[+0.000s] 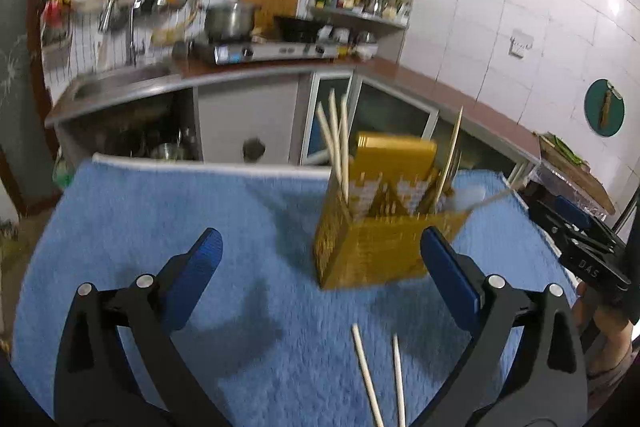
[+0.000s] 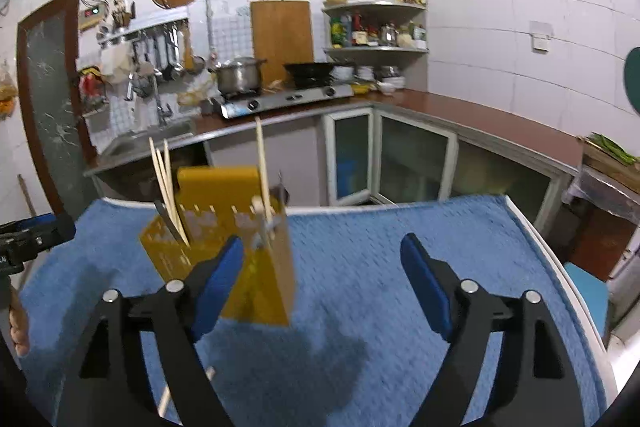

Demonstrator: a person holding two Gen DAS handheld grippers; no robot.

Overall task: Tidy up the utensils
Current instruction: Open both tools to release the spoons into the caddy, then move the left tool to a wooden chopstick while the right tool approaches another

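My table is covered by one blue towel [image 1: 168, 211], and everything for this job sits on it. The largest item is one yellow utensil holder [image 1: 380, 247], standing upright toward the far side of the towel, just ahead of my left tongs [image 1: 320, 275] and to the left of my right tongs [image 2: 324, 279]. Its inside is split into compartments. At one end three chopsticks [image 1: 334, 143] lean together in one compartment; at the other end a single chopstick [image 1: 452, 151] stands among some metal utensils [image 2: 266, 227] that are too blurred for me to count. A dark blade-like piece [image 2: 170, 223] rests beside the group of three. Two loose chopsticks [image 1: 368, 375] lie flat on the towel near me, between the fingers of my left tongs and in front of the holder. Both pairs of tongs are spread wide with nothing between their blue pads [image 1: 200, 275], touching neither holder nor chopsticks.
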